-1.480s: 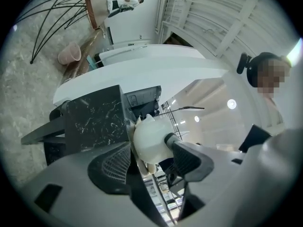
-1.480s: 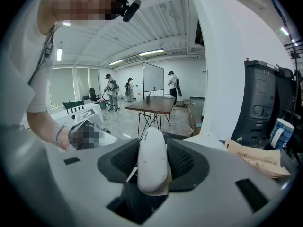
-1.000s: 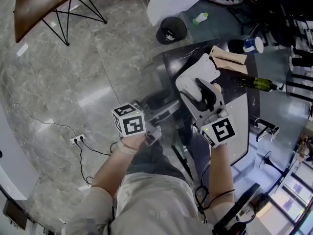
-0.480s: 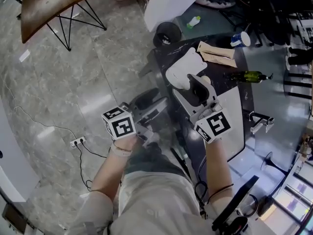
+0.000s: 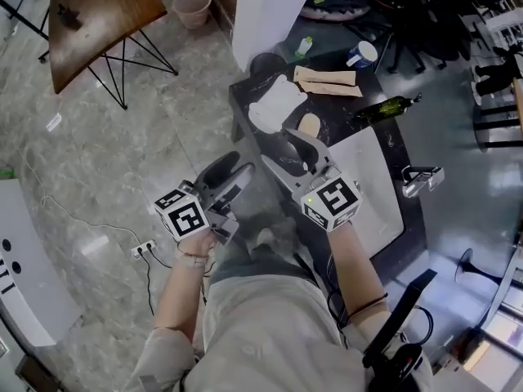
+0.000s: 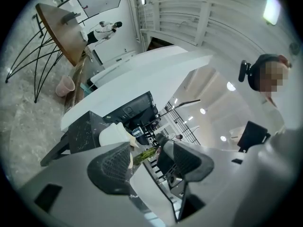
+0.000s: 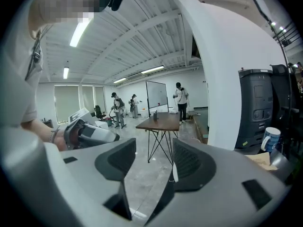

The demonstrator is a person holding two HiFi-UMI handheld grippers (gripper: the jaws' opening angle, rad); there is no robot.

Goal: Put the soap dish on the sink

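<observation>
Head view: your left gripper [image 5: 225,182] hangs over the floor, near and left of the dark counter [image 5: 245,96]. Your right gripper [image 5: 298,149] is above the counter's near edge; whether it touches anything there cannot be made out. The white soap dish [image 5: 276,104] lies on the counter left of the sink [image 5: 372,178], just beyond the right gripper's tips and ungrasped. A tan piece [image 5: 308,125] beside the dish is partly covered by that gripper.

Left gripper view: the left gripper [image 6: 144,148] has its jaws parted, with nothing between them. Beyond the gap are the soap dish [image 6: 113,134], partly cut off by one pad, and a green bottle [image 6: 146,154].

Right gripper view: the right gripper [image 7: 154,145] has its jaws parted and carries nothing. A wooden table [image 7: 163,121] stands far beyond the gap.
</observation>
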